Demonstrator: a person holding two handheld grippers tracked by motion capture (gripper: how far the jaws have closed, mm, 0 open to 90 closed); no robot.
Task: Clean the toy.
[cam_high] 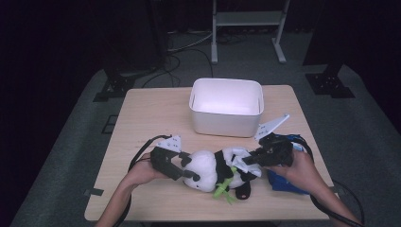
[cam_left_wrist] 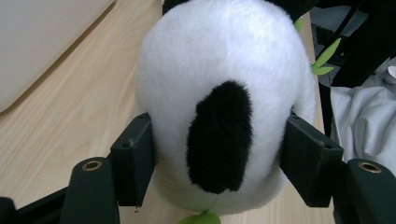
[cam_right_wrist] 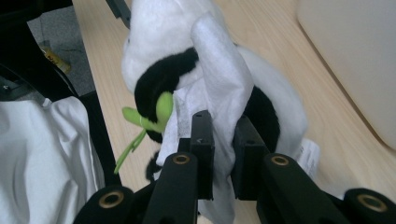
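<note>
Plush panda (cam_high: 215,169) lying on the counter (cam_high: 142,118) before the white bin (cam_high: 226,106), head clamped by the left tool (cam_left_wrist: 217,158), white cloth (cam_right_wrist: 217,88) pinched by the right tool (cam_right_wrist: 223,154), seemingly steadied for dressing.

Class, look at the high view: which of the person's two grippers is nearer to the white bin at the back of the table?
Right. The right gripper sits just below the white bin's front right corner; the left gripper is farther down and to the bin's left.

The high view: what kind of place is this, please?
Probably a lab or recording room: a lone wooden table on grey carpet, loose cables on the floor, dark curtains around, and a metal stand behind.
</note>
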